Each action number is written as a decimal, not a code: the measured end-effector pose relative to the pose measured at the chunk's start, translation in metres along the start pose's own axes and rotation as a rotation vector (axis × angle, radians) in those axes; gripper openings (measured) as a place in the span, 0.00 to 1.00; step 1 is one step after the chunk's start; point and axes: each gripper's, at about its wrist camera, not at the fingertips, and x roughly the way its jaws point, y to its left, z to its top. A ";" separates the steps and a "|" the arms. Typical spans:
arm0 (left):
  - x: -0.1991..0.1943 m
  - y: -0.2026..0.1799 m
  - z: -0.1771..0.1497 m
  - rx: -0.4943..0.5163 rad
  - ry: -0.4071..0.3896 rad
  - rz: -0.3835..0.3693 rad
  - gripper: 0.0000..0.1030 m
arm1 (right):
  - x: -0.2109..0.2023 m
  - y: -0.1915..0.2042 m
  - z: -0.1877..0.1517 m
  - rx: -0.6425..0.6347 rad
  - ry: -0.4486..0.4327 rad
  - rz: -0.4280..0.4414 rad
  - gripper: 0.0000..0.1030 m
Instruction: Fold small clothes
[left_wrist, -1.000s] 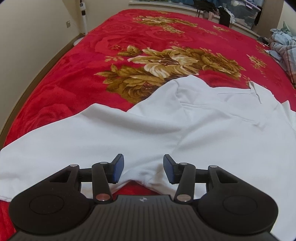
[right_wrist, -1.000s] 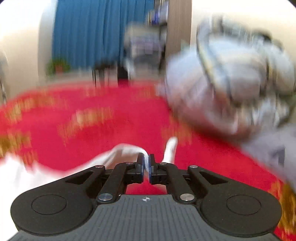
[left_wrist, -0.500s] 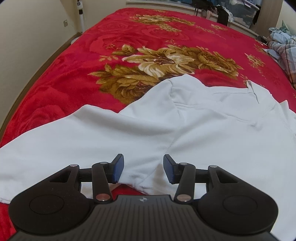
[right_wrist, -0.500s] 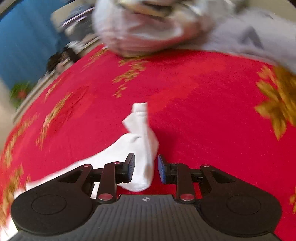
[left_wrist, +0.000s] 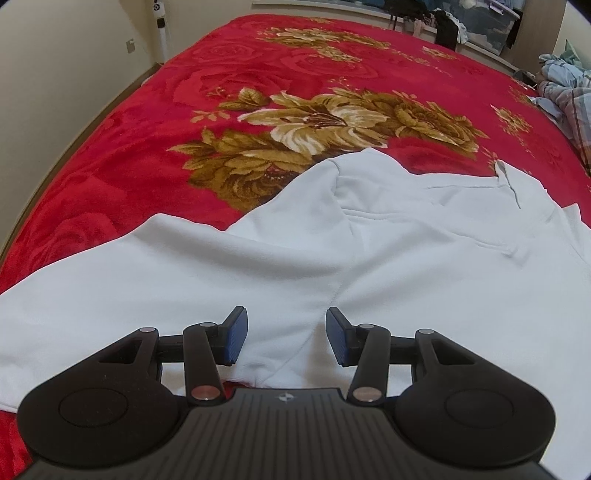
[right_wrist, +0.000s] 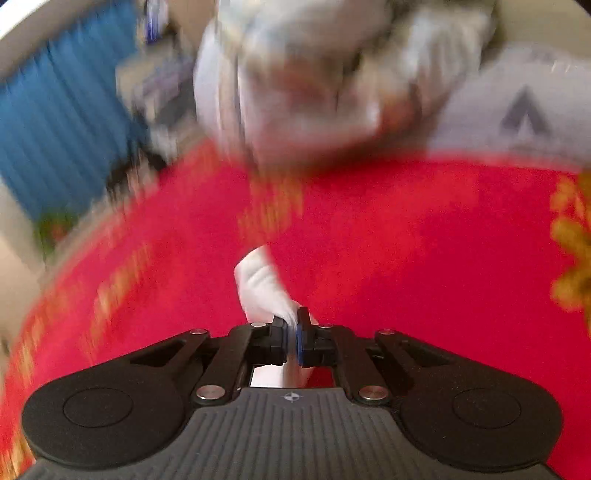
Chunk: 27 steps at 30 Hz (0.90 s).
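2 grippers share this step. Our left gripper (left_wrist: 282, 338) hangs with fingers spread, gripping nothing, just over the near hem of the white garment (left_wrist: 332, 258) lying flat on the red bed (left_wrist: 147, 129). Our right gripper (right_wrist: 291, 339) has just closed its fingers on a white fabric end (right_wrist: 264, 286). We should carry that end over slowly and taut, pinning the hem with the left so the layers stay aligned.

A home bedroom: a bed (left_wrist: 147, 155) under a red flowered blanket (left_wrist: 332, 122) fills the frame, clothes heaped at upper right (left_wrist: 565, 92), blue curtain (right_wrist: 55, 122) at upper left.
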 end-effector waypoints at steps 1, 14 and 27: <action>0.000 0.000 0.000 0.001 -0.001 -0.001 0.50 | -0.006 -0.004 0.008 0.034 -0.076 0.027 0.04; -0.008 0.003 0.002 -0.019 -0.032 -0.033 0.50 | 0.039 -0.054 -0.024 0.069 0.055 -0.243 0.03; -0.028 0.021 0.002 -0.075 -0.087 -0.090 0.50 | 0.014 -0.010 -0.025 -0.070 -0.016 -0.367 0.18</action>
